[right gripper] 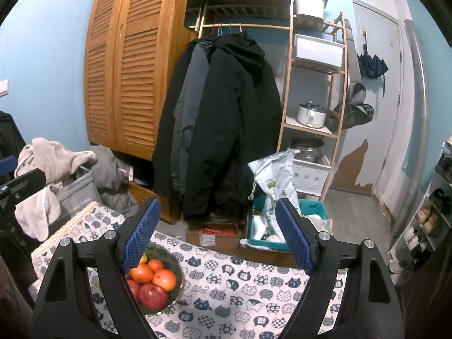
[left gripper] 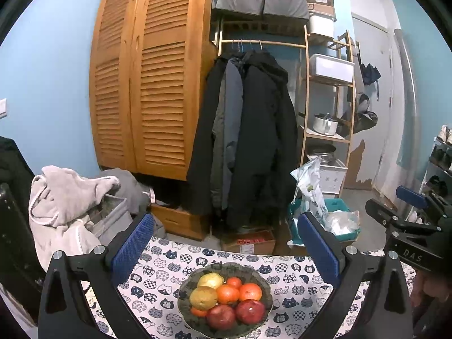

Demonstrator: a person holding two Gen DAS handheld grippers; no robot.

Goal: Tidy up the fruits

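A dark scalloped glass bowl stands on a table spread with a cat-print tablecloth, well in from the far edge of the tabletop and, in the right wrist view, toward the tabletop's left side. It is heaped with fruit: two red apples at the near rim, several oranges in the middle and at the right, a dull green-yellow citrus at the left, and a pale yellow fruit, perhaps a pear, at the back. All visible fruit lies inside the bowl; none sits loose on the cloth. The left gripper hangs above and just short of the bowl with its blue-padded jaws spread wide and nothing between them, framing the pile so that one piece could be taken from above. The right gripper is likewise spread and empty, held to the right of the bowl over bare cloth, probably kept clear so the two tools do not collide; its body shows at the right edge of the left wrist view. Because the fruit is stacked and round, lifting one piece may set its neighbours rolling. Judged from this arrangement, either sorting has not begun or the gathering into the bowl is complete.
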